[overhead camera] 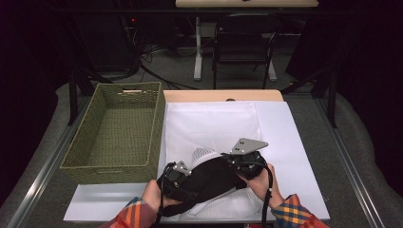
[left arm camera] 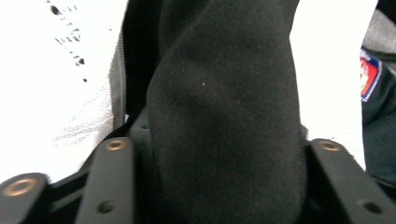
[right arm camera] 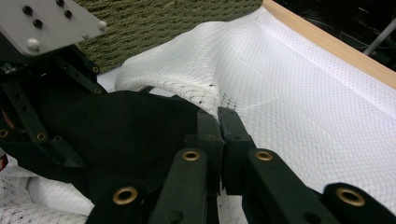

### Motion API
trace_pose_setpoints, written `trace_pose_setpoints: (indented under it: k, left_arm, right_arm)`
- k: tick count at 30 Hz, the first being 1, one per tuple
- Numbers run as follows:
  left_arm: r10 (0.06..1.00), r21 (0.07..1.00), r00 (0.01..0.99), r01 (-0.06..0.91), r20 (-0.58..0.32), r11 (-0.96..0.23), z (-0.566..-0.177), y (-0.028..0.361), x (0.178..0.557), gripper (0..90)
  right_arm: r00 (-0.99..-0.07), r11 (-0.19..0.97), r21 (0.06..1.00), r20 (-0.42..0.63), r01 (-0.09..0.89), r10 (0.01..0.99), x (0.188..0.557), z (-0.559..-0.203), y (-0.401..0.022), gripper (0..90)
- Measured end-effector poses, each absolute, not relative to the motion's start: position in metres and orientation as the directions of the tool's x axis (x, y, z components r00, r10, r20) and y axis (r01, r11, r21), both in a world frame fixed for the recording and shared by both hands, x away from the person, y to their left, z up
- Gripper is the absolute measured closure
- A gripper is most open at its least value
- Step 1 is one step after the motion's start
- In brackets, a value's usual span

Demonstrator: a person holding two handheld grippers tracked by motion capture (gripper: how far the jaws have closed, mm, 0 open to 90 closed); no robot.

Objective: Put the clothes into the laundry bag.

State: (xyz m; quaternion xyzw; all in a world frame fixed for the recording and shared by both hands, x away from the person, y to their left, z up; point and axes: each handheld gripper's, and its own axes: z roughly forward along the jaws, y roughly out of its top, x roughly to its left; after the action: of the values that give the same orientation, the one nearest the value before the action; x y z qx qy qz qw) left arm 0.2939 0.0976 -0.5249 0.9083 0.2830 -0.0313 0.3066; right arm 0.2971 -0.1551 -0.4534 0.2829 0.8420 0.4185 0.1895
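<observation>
Both hands sit low at the near edge, plaid sleeves showing. Left hand (overhead camera: 153, 194) holds the left gripper (overhead camera: 177, 176) angled inward, its jaws part-closed with black fabric (left arm camera: 224, 116) between them. Right hand (overhead camera: 260, 183) holds the right gripper (right arm camera: 219, 122), its fingers (right arm camera: 208, 126) pressed together, pinching the fabric's edge.

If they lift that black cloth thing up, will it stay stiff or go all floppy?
Probably floppy: the black fabric garment bunches into a soft fold between the left gripper's jaws. It likely sags between both grippers, draping over the white mesh bag. Its fuzzy surface probably isn't slippery.
</observation>
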Motion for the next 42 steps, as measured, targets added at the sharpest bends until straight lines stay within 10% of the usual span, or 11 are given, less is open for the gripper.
trace_pose_setpoints:
  k: [25, 42]
  left_arm:
    - [0.651, 0.568, 0.704, 0.671, -0.285, -0.477, -0.516, 0.086, 0.295, 55.0]
    - [0.6, 0.558, 0.774, 0.594, -0.201, -0.58, -0.511, 0.102, 0.284, 21.5]
  right_arm:
    - [-0.765, 0.484, 0.814, -0.077, 0.322, 0.639, 0.297, -0.454, -0.154, 89.0]
    - [-0.765, 0.479, 0.814, -0.069, 0.328, 0.641, 0.298, -0.454, -0.156, 88.9]
